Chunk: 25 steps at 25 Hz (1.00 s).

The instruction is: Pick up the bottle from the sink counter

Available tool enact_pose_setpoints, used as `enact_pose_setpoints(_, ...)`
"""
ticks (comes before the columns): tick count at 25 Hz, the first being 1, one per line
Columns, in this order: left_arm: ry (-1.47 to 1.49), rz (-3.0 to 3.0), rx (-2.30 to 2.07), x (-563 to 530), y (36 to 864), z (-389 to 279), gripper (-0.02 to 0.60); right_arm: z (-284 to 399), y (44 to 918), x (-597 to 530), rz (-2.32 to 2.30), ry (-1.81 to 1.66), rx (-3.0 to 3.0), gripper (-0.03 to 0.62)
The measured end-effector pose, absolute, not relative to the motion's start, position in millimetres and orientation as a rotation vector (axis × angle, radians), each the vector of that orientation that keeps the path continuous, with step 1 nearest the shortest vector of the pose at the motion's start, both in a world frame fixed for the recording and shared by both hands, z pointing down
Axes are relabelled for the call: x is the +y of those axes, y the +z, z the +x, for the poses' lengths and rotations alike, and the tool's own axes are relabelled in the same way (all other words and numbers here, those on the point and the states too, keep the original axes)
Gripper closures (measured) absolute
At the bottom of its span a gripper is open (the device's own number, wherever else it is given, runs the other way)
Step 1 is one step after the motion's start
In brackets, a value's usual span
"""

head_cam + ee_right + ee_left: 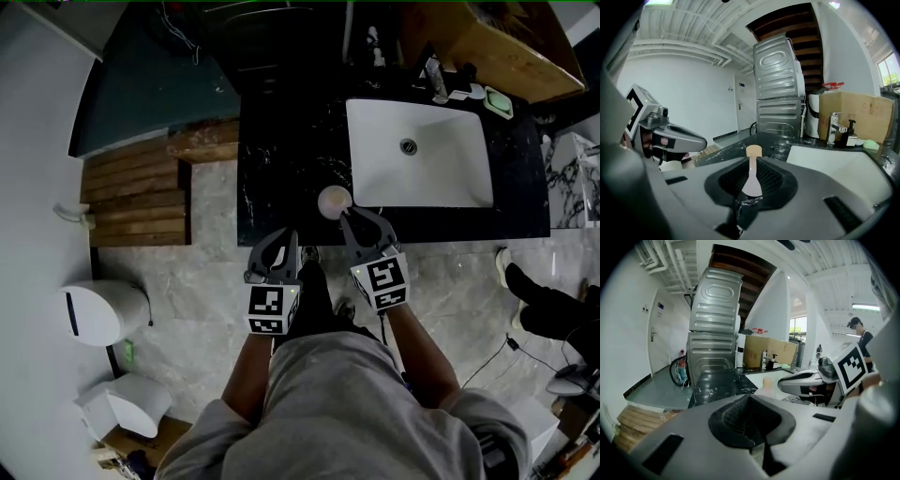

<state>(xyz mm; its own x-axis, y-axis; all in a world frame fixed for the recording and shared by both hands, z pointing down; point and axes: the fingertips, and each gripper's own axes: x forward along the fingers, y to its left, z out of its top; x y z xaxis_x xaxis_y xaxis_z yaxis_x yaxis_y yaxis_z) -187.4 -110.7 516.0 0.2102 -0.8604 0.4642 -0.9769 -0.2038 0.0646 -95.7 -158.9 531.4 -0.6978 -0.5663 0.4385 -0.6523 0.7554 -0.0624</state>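
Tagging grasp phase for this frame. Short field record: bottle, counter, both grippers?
bottle: upright on the black counter, by the front-left corner of the sink, not gripped
right gripper: jaws a narrow slit apart, tips right at the bottle
left gripper: jaws together, empty
phase: approach, grasp not yet made

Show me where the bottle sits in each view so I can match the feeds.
Head view: the bottle stands at the dark counter's front edge, left of the sink, just ahead of the right claw.
Left gripper view: bottle near centre, beyond the jaws.
Right gripper view: bottle dead centre, showing through the narrow gap between the jaws.
Shared landmark: the faucet.
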Motion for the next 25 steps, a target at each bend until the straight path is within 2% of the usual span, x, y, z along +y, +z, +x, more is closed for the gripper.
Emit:
enact_pose_setpoints(2, 0.476, 2.161, -1.709, -116, 516, -187, 0.569, -97, 534, -163, 0.944, 0.304, -2.564, 0.506)
enact_pose_setpoints(4, 0.479, 2.168, -1.697, -121, 517, -187, 0.569, -98, 534, -167, 0.973, 0.308, -2.579, 0.491)
enact_pose_setpoints(25, 0.513, 2.237, -1.607, -164, 529, -199, 0.569, -131, 540, -191, 1.031, 0.31, -2.641, 0.464)
